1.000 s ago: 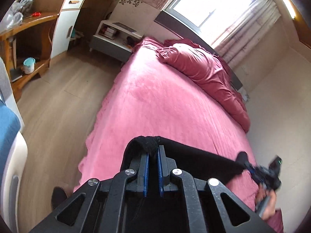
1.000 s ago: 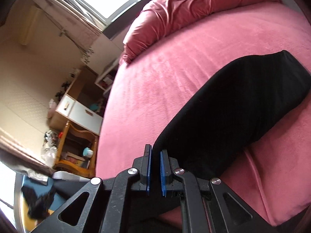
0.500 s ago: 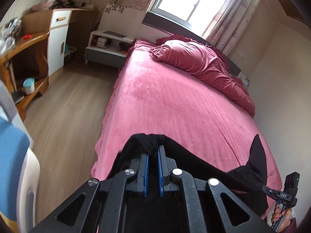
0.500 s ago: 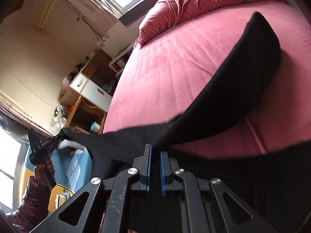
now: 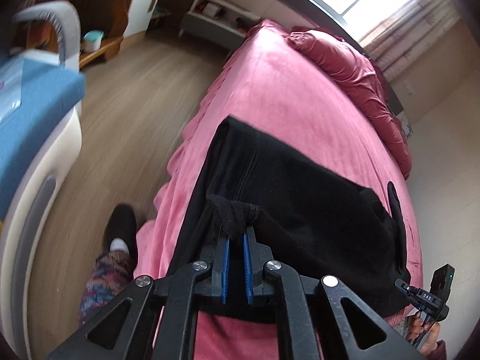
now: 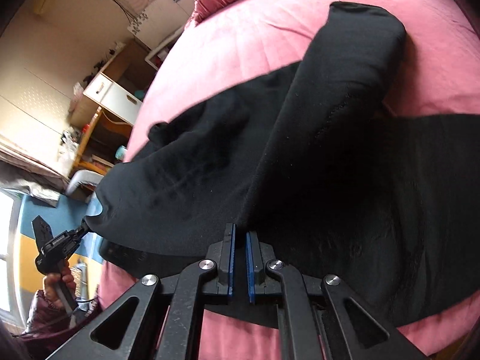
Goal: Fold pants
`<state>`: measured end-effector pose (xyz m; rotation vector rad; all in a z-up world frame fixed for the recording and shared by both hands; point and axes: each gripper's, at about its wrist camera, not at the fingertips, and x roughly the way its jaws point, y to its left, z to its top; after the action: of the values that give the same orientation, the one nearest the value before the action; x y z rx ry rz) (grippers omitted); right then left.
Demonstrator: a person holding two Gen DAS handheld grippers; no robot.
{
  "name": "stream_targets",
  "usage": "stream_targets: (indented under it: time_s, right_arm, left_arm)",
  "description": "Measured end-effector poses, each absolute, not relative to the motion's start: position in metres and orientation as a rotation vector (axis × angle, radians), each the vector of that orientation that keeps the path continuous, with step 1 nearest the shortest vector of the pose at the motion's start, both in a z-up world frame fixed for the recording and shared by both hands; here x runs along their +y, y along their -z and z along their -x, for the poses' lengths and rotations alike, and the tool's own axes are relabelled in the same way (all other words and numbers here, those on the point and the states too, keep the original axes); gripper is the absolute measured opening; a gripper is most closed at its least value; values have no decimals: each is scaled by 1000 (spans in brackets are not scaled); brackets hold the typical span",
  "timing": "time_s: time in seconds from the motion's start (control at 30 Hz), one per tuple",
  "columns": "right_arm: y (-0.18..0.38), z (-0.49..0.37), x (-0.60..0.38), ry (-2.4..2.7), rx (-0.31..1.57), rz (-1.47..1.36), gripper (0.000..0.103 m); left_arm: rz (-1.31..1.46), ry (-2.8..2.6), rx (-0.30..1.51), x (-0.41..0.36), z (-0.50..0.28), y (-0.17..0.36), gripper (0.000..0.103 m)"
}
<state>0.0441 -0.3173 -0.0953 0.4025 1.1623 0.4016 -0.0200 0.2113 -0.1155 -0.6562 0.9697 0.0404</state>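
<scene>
I judge I'm mid-fold: both grippers hold the black pants [image 5: 294, 198] lifted over the pink bed [image 5: 285, 96], and next I should lay the raised edge flat ahead. My left gripper [image 5: 237, 234] pinches bunched hem at its fingertips; my right gripper [image 6: 239, 237] clamps a fold edge, both angled downward.

Black pants [image 6: 345, 165] cover the bed [image 6: 240, 45] ahead of the right claw [image 6: 239, 234]; floor [image 5: 120, 126] left of the left claw [image 5: 237, 234] is blurred.
</scene>
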Motion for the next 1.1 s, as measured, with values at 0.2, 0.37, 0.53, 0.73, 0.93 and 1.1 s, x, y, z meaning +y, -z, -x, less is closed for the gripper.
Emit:
stream_targets:
  time_s: [0.2,0.37,0.53,0.73,0.93,1.1]
  right_arm:
    - [107,-48,-312,-376,1184,-360,7]
    - [115,-48,-311,-353,1195,-354,7]
    - [121,-54,-301,-339,1199,-359,7]
    - [127,-49,-303,-333,1197,-356,7]
    - [90,-35,-309,-399,1125,-333,6]
    - [77,-9,-318,-433,1122,-327,6]
  left_arm:
    - [924,-53,974,228,38,128,30]
    - [1135,-46,923,237,64,131,37]
    - [1223,-43,932,233,61,133,48]
    - [1198,-117,968,225,41,145,30]
    - [1050,-69,871,226,35,108,10]
    - [987,-81,947,231,52,118,9]
